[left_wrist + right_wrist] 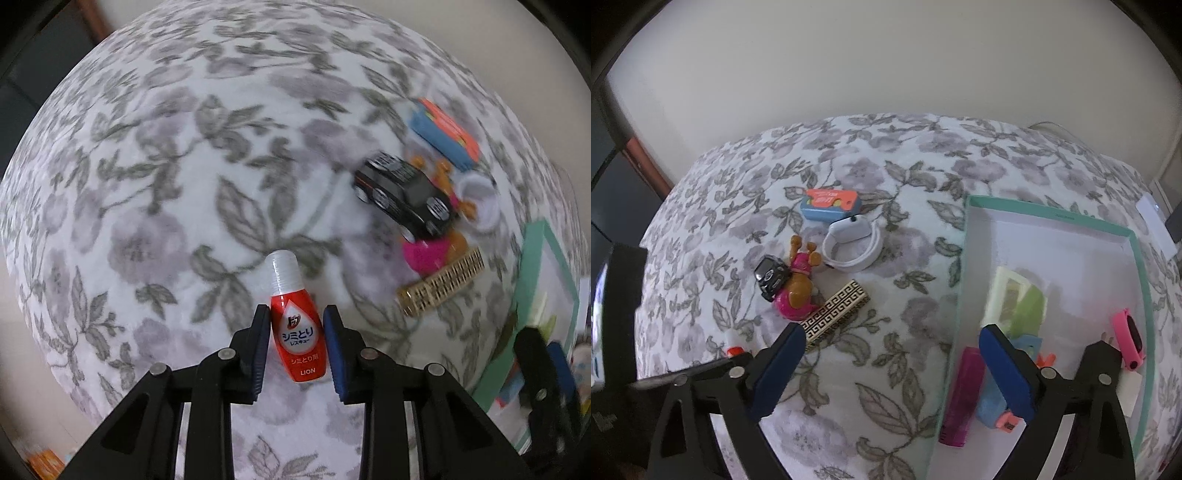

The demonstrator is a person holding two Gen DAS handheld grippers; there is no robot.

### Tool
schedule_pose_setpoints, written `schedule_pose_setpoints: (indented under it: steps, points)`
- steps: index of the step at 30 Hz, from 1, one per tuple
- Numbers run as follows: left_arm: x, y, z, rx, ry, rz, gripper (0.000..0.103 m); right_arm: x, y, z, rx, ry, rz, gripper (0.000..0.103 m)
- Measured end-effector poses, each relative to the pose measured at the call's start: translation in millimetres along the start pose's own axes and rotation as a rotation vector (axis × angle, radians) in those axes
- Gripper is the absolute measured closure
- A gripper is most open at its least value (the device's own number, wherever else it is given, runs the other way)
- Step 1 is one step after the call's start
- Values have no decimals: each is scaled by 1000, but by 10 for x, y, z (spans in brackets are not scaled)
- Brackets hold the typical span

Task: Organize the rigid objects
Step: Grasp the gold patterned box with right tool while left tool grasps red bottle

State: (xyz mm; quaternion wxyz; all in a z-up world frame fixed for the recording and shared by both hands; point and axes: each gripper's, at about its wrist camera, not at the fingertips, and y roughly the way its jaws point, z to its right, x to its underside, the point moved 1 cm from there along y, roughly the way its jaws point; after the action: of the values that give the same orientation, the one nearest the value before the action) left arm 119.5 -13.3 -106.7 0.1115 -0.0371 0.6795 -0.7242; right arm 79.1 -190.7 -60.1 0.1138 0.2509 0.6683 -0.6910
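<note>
My left gripper [296, 310] points down at the floral bedcover and is shut on a small red bottle [297, 332] with a clear cap and white label; both blue pads press its sides. My right gripper [892, 330] stands open with nothing between its fingers, hanging over the left wall of a teal box [1049, 214]. A black toy car [771, 277], a pink and brown toy dog [798, 295], a gold patterned box [836, 312], a white watch band [851, 240] and a blue and orange case [829, 205] lie clustered on the cover.
Inside the teal box lie a pink band [1130, 339], a magenta stick [960, 398], a green card [1015, 299] and a blue piece. A pale wall rises behind the bed. Dark furniture stands at the left edge.
</note>
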Motion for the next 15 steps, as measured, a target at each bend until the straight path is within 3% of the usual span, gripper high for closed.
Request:
schedule_pose_setpoints:
  steps: [5,15]
  points:
    - [-107,27,-210,-3,-73,3,72,-13,130,-187,-20,-32,-28,19]
    - [-158,45,-523,33,-103,-10,72,29,505,-388,-17,-57,-101,22]
